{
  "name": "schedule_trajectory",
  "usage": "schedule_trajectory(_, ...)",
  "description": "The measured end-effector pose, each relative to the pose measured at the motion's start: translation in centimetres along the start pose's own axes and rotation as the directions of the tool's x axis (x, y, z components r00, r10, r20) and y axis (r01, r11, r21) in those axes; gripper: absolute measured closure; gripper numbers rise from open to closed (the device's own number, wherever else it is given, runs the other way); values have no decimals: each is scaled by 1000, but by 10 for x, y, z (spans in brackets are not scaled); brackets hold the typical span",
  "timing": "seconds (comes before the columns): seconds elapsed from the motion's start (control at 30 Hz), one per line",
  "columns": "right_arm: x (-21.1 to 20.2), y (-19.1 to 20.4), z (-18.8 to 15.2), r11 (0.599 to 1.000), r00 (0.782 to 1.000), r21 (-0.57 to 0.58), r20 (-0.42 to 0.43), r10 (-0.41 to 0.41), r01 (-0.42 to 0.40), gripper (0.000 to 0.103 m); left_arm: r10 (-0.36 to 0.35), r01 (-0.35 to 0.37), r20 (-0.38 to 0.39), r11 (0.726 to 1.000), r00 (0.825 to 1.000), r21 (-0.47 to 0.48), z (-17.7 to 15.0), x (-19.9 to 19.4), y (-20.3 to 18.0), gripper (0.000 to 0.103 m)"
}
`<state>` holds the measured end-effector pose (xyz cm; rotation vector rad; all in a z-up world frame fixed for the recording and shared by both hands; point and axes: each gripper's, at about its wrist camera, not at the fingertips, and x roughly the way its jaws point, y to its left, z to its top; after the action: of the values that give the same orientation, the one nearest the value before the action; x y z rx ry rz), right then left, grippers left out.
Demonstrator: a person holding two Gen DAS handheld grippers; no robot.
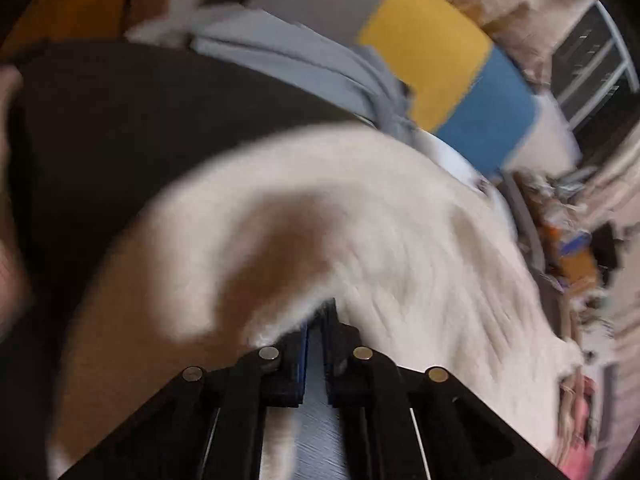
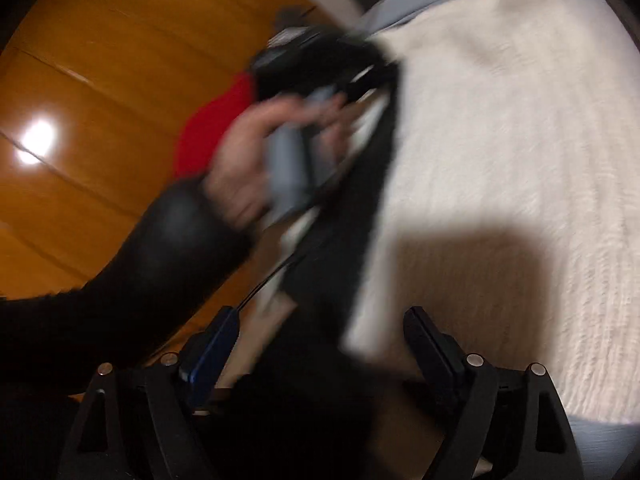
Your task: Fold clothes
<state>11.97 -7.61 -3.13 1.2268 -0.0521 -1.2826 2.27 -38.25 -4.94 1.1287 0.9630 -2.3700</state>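
Note:
A cream knitted garment point(image 1: 384, 216) fills the left wrist view, blurred by motion. My left gripper point(image 1: 318, 320) is shut on an edge of it, with cloth draped over the fingers. In the right wrist view the same cream garment point(image 2: 500, 132) lies spread at the right, with a black garment point(image 2: 344, 240) beside it. My right gripper point(image 2: 320, 332) is open and empty just above both. The left hand holding the other gripper point(image 2: 320, 80) shows ahead, at the cream garment's far edge.
A black surface point(image 1: 120, 140) lies left of the cream cloth. Folded grey clothes point(image 1: 288, 56) and a yellow and blue mat point(image 1: 452, 76) lie beyond. Clutter point(image 1: 572, 248) stands at right. Shiny wooden floor point(image 2: 100, 100) is at left, with a red item point(image 2: 216, 124).

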Motion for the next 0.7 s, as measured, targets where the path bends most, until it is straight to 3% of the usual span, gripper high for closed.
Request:
schedule_trajectory(0.07,3,11,3,999,1000,-36,-6,8,-9,17,-39,39,23,999,999,-24,12,-16,10,91)
schedule_trajectory(0.2,-35,10,16,996,994,-44,81,-77,81,17,-127,129,68,991,990,-33,6,-53,23,80)
schedule_trajectory(0.27,-60,4,25,983,973,-49,156,-169,178,14,-99,100,64,995,993,-18,-14,-66,33,79)
schedule_trajectory(0.33,-78,-4,36,945,930,-63,209,-303,322,12,-42,40,70,999,997,26,-38,-82,41,79)
schedule_trajectory(0.4,-88,-14,49,881,867,-78,236,-438,466,11,35,-42,92,996,995,82,-64,-102,50,76)
schedule_trajectory(0.5,-86,-37,65,793,787,-91,230,-572,603,10,191,-221,168,959,967,180,-96,-134,65,67)
schedule_trajectory(0.57,-82,-56,75,761,758,-95,229,-611,642,10,238,-280,191,931,952,236,-107,-148,76,61)
schedule_trajectory(0.7,-66,-89,87,738,728,-51,223,-648,672,11,268,-286,100,908,958,307,-118,-142,96,48)
